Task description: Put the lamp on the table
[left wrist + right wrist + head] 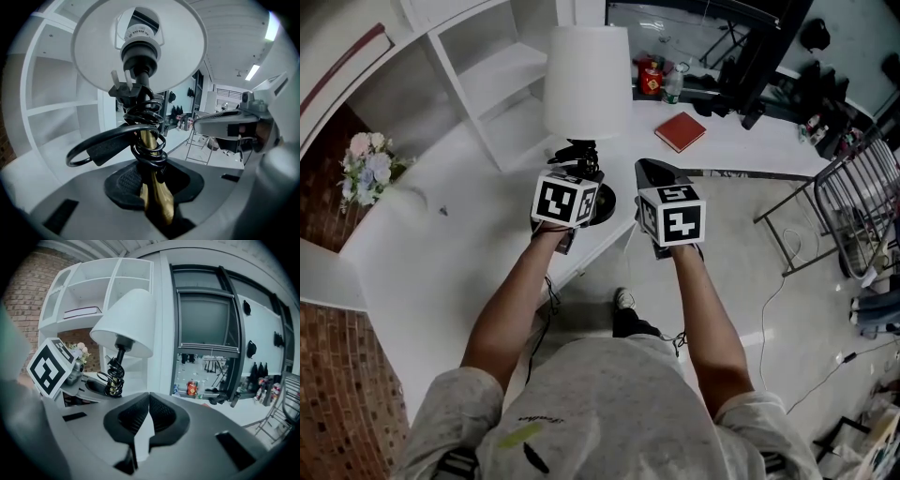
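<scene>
- A lamp (586, 80) with a white cone shade, a brass stem and a round black base stands upright at the near edge of the white table (441, 253). Whether its base rests on the tabletop or hangs just above it cannot be told.
- The left gripper (579, 178), grey with a marker cube, comes in over the table's near edge. Its black pads pinch the brass stem low down (the left gripper view shows the stem wedged right between them).
- A black power cord (145, 117) is coiled round the stem above the pads, and one loop sticks out sideways.
- The right gripper (656, 173), also grey with a marker cube, sits just off the table's near edge. Its jaws are pressed together at the tips and grip nothing.
- A flat red book (680, 131) lies on the table's far right part.
- A white open shelf unit (487, 84) rises from the table's back.
- A pale bunch of flowers (366, 169) sits by the table's left edge.
</scene>
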`<state>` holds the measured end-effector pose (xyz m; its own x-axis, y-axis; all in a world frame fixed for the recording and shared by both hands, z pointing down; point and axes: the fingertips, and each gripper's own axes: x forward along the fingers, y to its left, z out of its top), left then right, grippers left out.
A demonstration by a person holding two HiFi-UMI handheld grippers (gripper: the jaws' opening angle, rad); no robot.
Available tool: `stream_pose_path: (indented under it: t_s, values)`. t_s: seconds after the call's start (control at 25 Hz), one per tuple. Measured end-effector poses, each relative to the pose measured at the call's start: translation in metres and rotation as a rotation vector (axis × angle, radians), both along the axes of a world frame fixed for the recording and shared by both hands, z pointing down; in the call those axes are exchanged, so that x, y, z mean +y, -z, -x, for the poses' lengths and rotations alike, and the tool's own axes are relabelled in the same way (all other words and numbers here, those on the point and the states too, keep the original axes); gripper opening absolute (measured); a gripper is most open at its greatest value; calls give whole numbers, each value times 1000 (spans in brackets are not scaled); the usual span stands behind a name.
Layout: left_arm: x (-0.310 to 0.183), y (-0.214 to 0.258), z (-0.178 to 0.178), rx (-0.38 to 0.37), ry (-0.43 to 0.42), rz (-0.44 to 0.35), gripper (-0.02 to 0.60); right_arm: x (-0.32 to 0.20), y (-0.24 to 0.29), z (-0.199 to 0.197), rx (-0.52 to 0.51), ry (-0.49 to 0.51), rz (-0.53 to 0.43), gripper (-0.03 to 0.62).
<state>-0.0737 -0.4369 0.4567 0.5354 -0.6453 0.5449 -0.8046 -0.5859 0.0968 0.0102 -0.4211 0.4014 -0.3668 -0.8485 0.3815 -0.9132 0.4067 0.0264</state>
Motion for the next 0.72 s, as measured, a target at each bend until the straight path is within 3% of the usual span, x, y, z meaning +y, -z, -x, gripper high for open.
stream_pose_path:
  t_s: [0.72]
  values:
    - [-73,-34,-15,-27,19,-11,104,-68,-26,-7,27,78,44,6]
